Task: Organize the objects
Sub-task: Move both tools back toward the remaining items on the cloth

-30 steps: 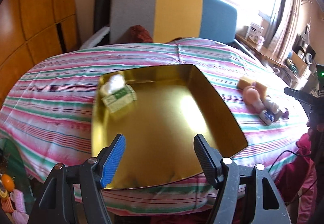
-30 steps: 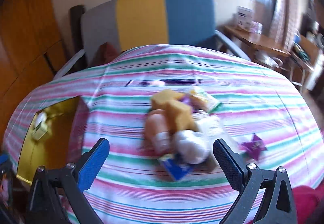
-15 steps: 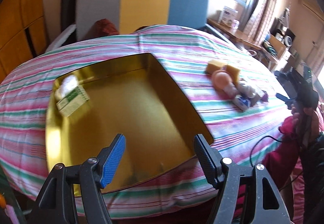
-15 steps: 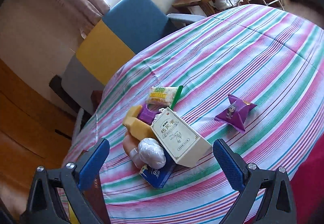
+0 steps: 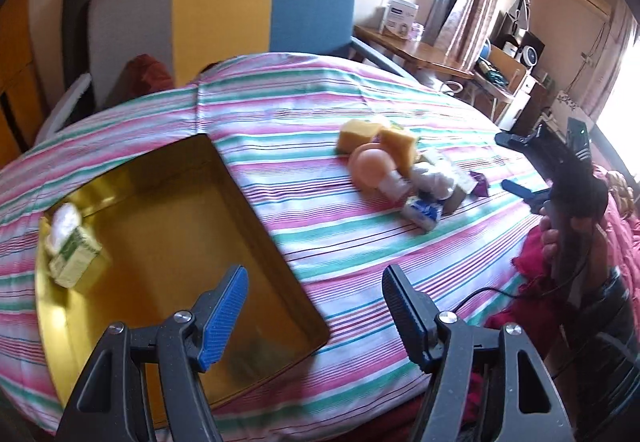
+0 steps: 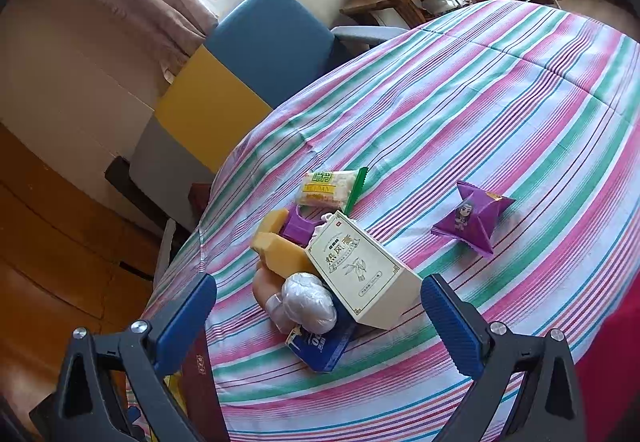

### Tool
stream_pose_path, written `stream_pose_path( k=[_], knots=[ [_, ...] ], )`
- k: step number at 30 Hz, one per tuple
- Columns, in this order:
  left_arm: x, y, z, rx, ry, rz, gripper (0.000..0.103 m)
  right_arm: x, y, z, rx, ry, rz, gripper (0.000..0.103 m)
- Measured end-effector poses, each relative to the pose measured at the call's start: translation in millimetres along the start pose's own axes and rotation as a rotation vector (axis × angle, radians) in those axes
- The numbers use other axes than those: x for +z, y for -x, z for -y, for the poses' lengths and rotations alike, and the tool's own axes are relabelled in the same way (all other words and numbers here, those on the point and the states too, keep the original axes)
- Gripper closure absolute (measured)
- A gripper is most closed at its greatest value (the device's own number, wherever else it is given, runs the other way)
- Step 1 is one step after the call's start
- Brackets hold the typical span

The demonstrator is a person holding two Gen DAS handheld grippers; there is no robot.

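Cream box (image 6: pixel 360 274) lower centre among piled items, gold tray (image 5: pixel 276 258) lower left, left tool (image 5: pixel 314 306) and right tool (image 6: pixel 318 310) both spread apart, empty

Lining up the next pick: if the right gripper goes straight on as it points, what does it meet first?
Likely the white wrapped ball and cream box at the pile's near edge; the right gripper stands open around them. Depth is uncertain.

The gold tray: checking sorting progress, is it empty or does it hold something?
Not empty. The gold tray holds a green-and-white box and a white bundle in its far left corner; most of it is bare.
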State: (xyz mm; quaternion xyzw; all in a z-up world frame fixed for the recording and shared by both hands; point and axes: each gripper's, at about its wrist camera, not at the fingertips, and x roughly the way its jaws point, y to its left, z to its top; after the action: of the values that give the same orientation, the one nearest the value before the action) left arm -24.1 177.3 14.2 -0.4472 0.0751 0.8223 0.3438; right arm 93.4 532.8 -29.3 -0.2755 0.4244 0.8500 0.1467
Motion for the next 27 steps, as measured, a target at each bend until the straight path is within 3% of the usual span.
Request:
stream_pose_path(
  k=[11,13,19,27],
  knots=[
    [29,-48,44,-0.067,-0.029,-0.076,0.035,0,2,1,0.029,-0.014,0.012,0.0],
    [32,-62,48,-0.102,0.002,-0.115,0.042,0,2,2,0.034,-0.014,0.012,0.0],
    [45,-108,58,-0.158,0.071,-0.194,0.051,1,2,3,0.054,-0.017,0.009,0.0],
    [80,-166,60,-0.104,0.113,-0.207,0.046,1,0,2,0.09,-0.008,-0.009,0.0]
  ],
)
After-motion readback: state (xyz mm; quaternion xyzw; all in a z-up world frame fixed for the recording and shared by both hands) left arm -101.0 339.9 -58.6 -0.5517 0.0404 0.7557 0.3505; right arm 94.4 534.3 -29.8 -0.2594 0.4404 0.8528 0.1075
